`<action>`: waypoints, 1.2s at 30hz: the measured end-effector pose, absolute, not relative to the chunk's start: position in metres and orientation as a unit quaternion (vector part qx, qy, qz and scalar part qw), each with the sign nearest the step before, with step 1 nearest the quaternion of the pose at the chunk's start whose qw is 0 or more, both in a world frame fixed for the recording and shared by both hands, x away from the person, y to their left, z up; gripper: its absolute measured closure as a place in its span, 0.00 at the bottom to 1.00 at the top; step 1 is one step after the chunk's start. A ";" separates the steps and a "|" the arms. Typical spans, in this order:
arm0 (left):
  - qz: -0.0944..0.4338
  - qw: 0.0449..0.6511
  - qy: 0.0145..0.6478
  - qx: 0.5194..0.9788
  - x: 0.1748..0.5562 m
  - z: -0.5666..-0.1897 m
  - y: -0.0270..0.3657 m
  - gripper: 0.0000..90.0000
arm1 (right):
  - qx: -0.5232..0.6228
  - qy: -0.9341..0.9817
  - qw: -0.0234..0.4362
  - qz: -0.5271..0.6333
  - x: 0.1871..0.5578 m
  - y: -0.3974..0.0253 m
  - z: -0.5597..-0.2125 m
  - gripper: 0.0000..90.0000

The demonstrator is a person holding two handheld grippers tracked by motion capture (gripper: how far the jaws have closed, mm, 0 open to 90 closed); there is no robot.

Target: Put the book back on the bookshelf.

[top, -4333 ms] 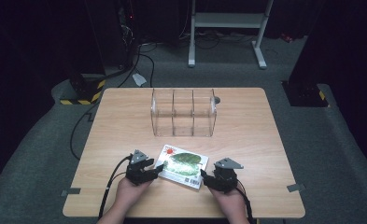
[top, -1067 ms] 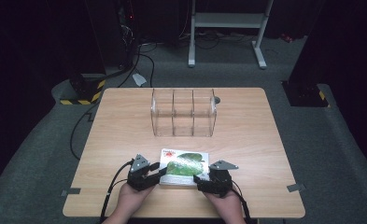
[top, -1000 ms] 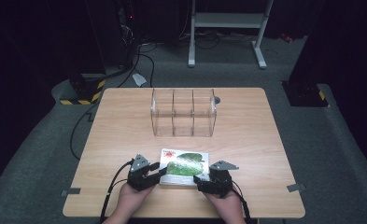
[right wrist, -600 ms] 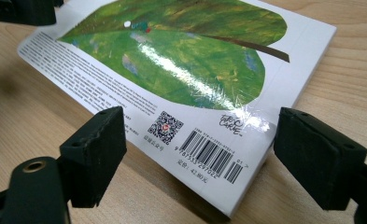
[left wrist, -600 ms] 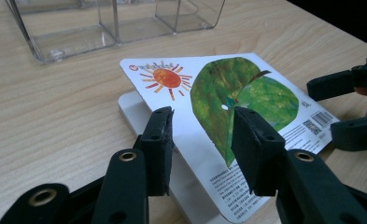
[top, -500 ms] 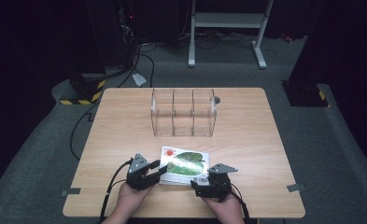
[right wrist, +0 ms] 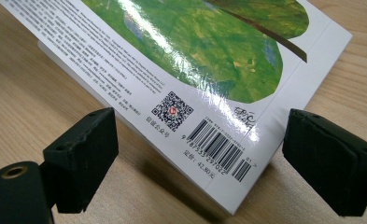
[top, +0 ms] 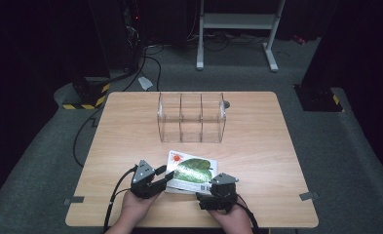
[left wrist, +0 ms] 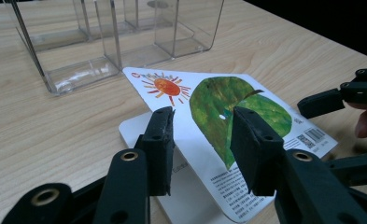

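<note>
Picture book (top: pixel 191 171), flat on tabletop (top: pixel 130 131): both grippers (left wrist: pixel 202 135) (right wrist: pixel 209 163) spread at its edges. Step: grasping; next, close.

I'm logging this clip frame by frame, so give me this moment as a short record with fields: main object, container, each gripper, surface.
main object: thin white picture book with a green leaf and a red sun on its cover, lying flat
container: clear plastic three-compartment organizer, empty, beyond the book
left gripper: open, jaws over the book's near-left edge
right gripper: open, jaws astride the barcode corner
surface: light wooden table
</note>
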State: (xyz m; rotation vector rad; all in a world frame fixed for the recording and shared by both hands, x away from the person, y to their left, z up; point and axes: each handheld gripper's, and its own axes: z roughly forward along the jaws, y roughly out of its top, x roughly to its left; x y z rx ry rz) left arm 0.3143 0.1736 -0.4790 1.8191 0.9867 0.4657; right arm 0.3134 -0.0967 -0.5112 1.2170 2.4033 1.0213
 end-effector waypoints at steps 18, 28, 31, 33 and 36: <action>0.198 0.496 0.395 0.747 0.310 -0.473 0.173 0.66 | 0.423 0.827 0.140 0.344 0.315 -0.098 -0.515 0.18; 0.169 0.486 0.423 0.746 0.321 -0.484 0.178 0.58 | 0.437 0.819 0.133 0.348 0.315 -0.100 -0.514 0.25; 0.134 0.488 0.444 0.740 0.328 -0.489 0.182 0.49 | 0.436 0.820 0.139 0.345 0.316 -0.101 -0.515 0.25; 0.102 0.487 0.456 0.738 0.335 -0.493 0.183 0.47 | 0.436 0.820 0.137 0.346 0.316 -0.102 -0.515 0.25; 0.060 0.486 0.469 0.735 0.343 -0.500 0.181 0.44 | 0.435 0.821 0.139 0.343 0.317 -0.102 -0.516 0.25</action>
